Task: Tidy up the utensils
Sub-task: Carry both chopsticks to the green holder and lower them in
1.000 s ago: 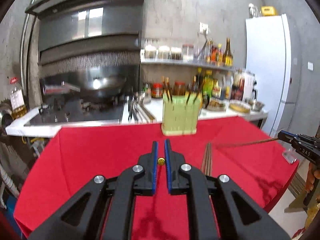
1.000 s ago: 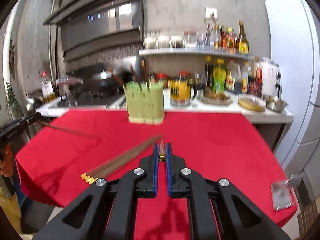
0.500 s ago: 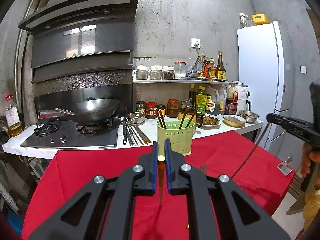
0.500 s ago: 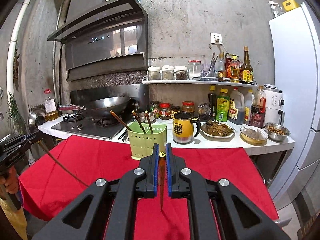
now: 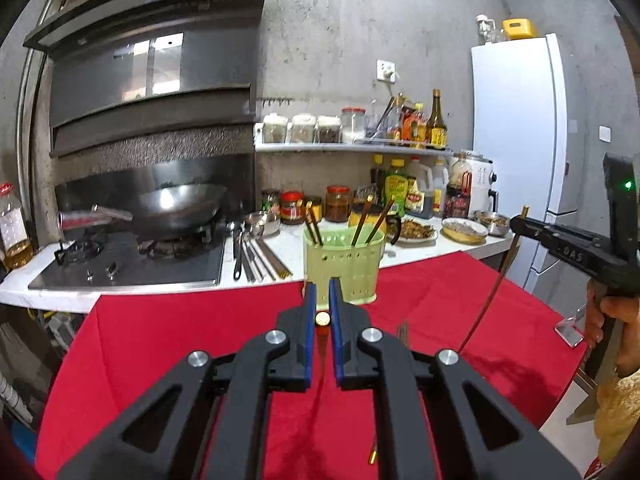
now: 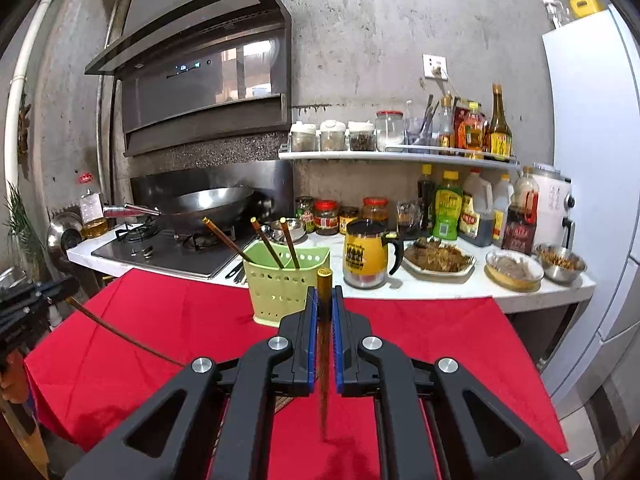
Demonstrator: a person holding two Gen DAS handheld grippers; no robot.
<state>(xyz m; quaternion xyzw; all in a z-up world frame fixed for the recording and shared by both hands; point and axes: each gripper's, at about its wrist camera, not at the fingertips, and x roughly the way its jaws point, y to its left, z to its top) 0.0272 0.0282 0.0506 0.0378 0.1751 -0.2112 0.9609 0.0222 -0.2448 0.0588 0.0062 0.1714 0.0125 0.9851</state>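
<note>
My left gripper [image 5: 322, 300] is shut on a brown chopstick [image 5: 322, 319] with a gold cap, held upright, tip hanging down. My right gripper [image 6: 325, 300] is shut on another brown chopstick [image 6: 324, 344], also upright, gold cap above the pads. A green perforated utensil holder [image 5: 342, 266] stands at the far edge of the red tablecloth [image 5: 180, 340], just beyond both grippers, with several chopsticks leaning in it; it also shows in the right wrist view [image 6: 282, 284]. Loose chopsticks [image 5: 403, 330] lie on the cloth to the right of the left gripper.
Behind the table runs a white counter [image 6: 440, 284] with a gas hob and wok [image 6: 208, 204], a yellow jug [image 6: 365, 254], jars, bottles and food bowls. A white fridge [image 5: 520, 140] stands at right. More utensils lie on the counter [image 5: 256, 254].
Both grippers have lifted their chopsticks off the cloth, turned them from lying to upright, and moved a little closer to the green holder.
</note>
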